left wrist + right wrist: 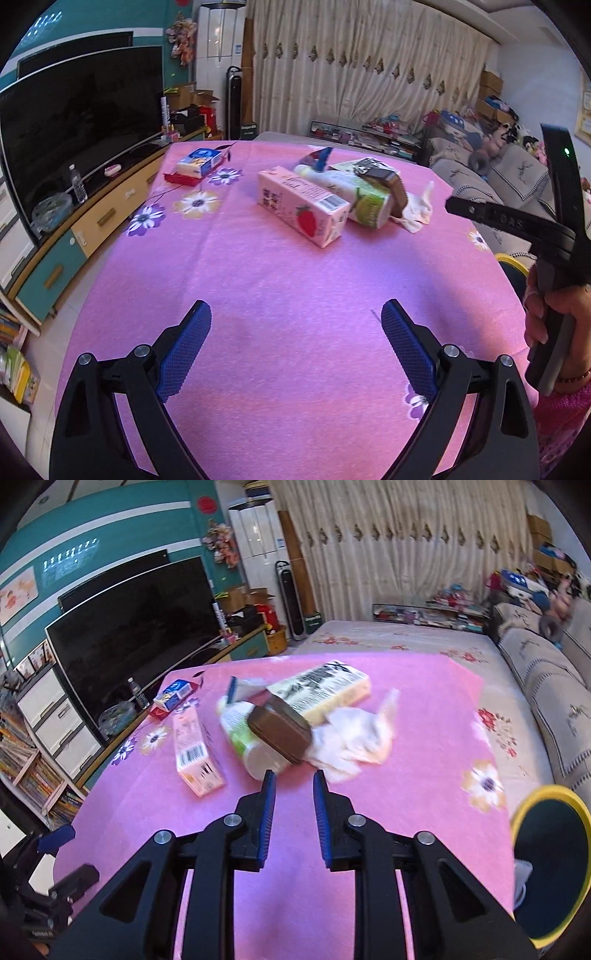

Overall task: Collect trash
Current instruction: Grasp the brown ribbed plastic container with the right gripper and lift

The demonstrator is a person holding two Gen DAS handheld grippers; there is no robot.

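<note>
Little of the collecting looks done: the trash lies in a heap at the far middle of the bench [295, 288], which is covered in a pink flowered cloth. The heap holds a pink strawberry carton [304, 206] lying on its side at the left, a green-labelled cup [251, 734] on its side just right of it, a brown wallet-like case [280, 731] resting on the cup, a crumpled tissue [351, 738] touching the case's right side, and a flat printed box [325, 690] behind them. A small blue-and-white box [199, 160] on a red tray sits apart at the far left.

The left tool [295, 347] hovers over the near bench, spread wide and holding nothing. The right tool [294, 779] is narrowed to a slim gap, nothing between its pads, tips just short of the cup and case. A yellow-rimmed bin [546, 864] stands at the near right edge; what it holds I cannot tell.
</note>
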